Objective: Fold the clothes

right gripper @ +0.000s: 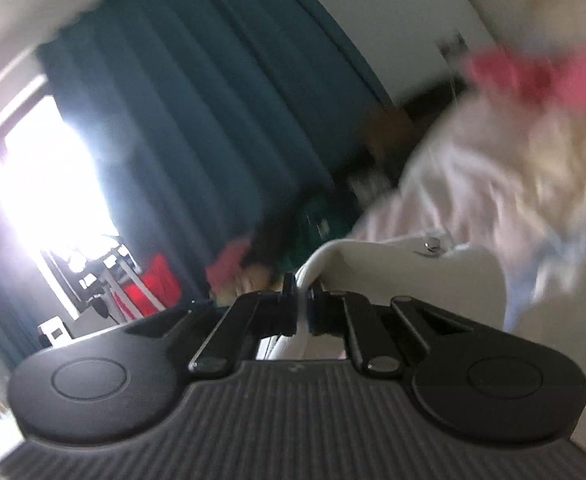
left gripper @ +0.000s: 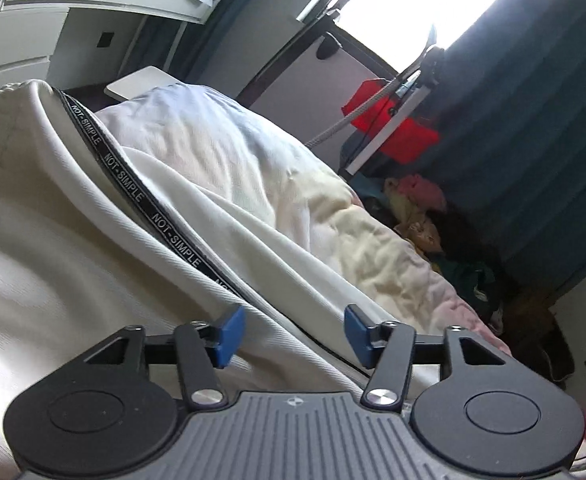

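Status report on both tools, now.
Left tool open over cream garment with black lettered strap. Right tool shut on its cream edge. Nothing blocking.

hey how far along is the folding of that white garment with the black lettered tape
Early stage. Done: the right gripper is shut on a white edge of the white garment. In hand: the left gripper is open over the fabric by the black "NOT SIMPLE" tape, gripping nothing. Left: the garment lies rumpled on the bedding; no neat fold shows.

Black ribbed left tongs (left gripper: 293, 334) with blue pads (left gripper: 229, 330); right tongs (right gripper: 301, 304) seemingly alike.
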